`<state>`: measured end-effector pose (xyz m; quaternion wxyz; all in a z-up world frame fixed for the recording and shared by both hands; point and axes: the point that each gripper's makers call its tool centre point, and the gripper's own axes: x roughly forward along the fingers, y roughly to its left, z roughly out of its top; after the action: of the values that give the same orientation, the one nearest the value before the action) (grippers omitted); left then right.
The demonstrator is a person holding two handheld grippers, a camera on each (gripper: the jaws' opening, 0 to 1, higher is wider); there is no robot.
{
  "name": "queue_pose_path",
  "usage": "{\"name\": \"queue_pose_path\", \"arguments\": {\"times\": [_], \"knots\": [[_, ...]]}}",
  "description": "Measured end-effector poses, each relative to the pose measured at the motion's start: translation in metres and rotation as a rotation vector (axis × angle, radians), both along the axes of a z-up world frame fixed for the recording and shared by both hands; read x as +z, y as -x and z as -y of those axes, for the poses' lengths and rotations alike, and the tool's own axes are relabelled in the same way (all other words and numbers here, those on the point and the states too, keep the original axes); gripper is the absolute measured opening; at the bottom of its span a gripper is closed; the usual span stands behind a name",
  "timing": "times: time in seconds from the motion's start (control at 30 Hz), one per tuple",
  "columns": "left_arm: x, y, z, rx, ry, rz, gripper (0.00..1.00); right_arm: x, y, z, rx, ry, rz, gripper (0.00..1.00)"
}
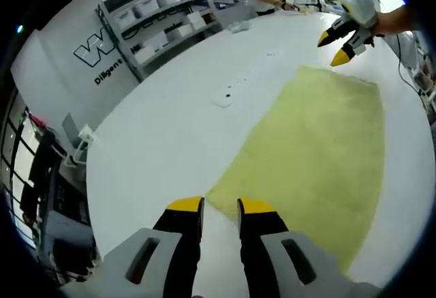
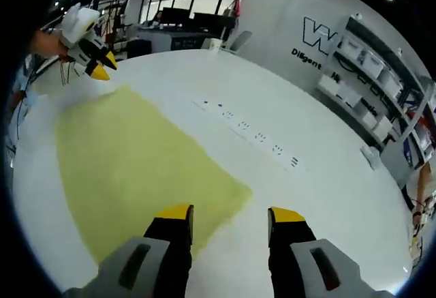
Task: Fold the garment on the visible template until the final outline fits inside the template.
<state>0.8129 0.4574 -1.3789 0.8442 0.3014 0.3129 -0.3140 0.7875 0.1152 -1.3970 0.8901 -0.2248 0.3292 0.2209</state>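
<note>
We are looking at a pale yellow cloth [image 1: 320, 151] lying flat on a white table [image 1: 170, 134], filling the right half of the left gripper view. Our left gripper [image 1: 220, 207] is hovering at the cloth's near corner, jaws slightly apart. Our right gripper [image 2: 227, 215] is hanging over another corner at the bottom of its view, jaws wide apart. Shelves [image 1: 163, 18] are standing at upper left.
</note>
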Motion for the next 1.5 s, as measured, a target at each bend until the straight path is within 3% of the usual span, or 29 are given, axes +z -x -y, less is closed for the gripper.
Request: {"name": "queue_pose_path", "arguments": {"times": [0.63, 1.5], "knots": [[0.004, 0.036, -0.016, 0.020, 0.027, -0.009, 0.30, 0.002, 0.042, 0.005, 0.029, -0.013, -0.021, 0.43], [-0.010, 0.087, -0.009, 0.004, 0.058, -0.042, 0.38, -0.017, 0.093, 0.018, 0.051, -0.005, -0.082, 0.43]]}}
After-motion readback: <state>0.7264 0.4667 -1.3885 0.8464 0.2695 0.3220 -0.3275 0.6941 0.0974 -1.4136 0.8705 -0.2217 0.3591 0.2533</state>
